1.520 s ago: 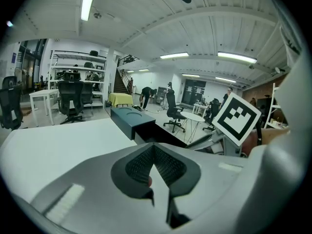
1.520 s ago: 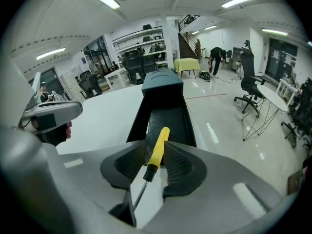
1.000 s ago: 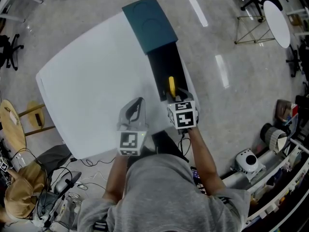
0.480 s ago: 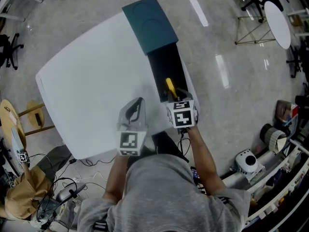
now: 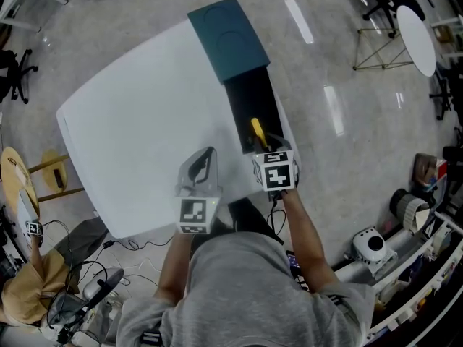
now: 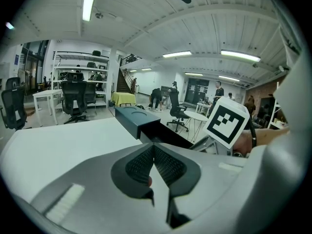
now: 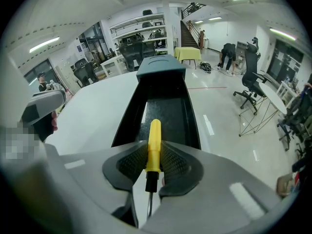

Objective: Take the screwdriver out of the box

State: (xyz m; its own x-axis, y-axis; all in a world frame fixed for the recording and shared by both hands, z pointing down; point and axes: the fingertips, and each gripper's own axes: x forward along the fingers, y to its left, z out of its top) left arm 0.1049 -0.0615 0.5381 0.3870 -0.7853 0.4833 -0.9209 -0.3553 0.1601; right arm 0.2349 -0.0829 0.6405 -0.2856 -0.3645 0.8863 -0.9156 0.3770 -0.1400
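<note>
A long dark teal box [image 5: 230, 38] lies on the white table [image 5: 137, 114] with its black inner tray [image 5: 252, 100] slid open toward me. The yellow-handled screwdriver [image 5: 257, 130] lies at the tray's near end. My right gripper [image 5: 265, 146] points steeply down over it. In the right gripper view its jaws have just been closing, and the pads [image 7: 173, 164] now press both sides of the yellow handle [image 7: 154, 145]; the right gripper [image 7: 154, 164] is shut on it, the black collar and steel shaft running back between the jaws. My left gripper [image 5: 205, 155] rests left of the box over bare table, shut [image 6: 154, 149] and holding nothing.
The tray [image 7: 163, 106] runs away from the right gripper to the teal cover [image 7: 161, 65]. The right gripper's marker cube [image 6: 225, 122] sits close to the right of the left gripper. The table's right edge [image 5: 289, 132] runs just beside the box; a round white table [image 5: 415, 35] and office chairs stand farther off.
The right jaws have drawn in onto the yellow handle, which has shifted slightly in the tray. Both hands stay where they were.
</note>
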